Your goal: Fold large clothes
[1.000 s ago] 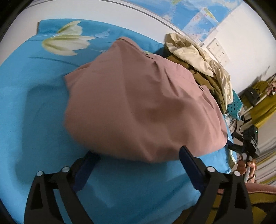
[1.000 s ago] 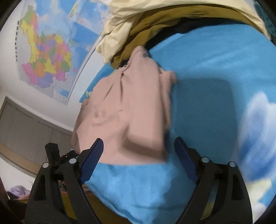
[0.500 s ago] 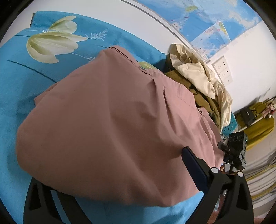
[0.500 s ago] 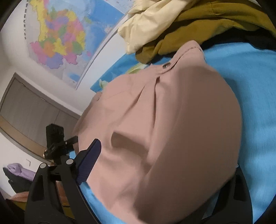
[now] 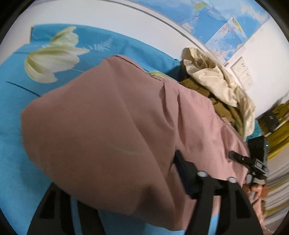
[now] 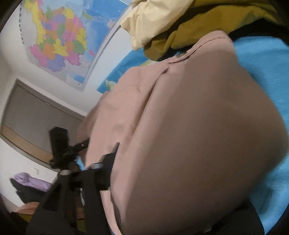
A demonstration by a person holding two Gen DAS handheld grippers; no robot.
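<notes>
Both jaws closing in now, left gripper [image 5: 126, 195] and right gripper [image 6: 171, 189] each straddling the pink garment's [image 5: 108, 126] near edge, grip unclear.

A white wall [image 5: 112, 16] carries a large coloured map [image 6: 59, 41] and a blue sea chart [image 5: 224, 19], with a white switch panel [image 5: 243, 72] just beside the chart. A bed under a turquoise sheet printed with a pale tulip [image 5: 52, 59] stands against that wall. A grey panelled cupboard with a wooden band [image 6: 28, 119] fills the far side.
</notes>
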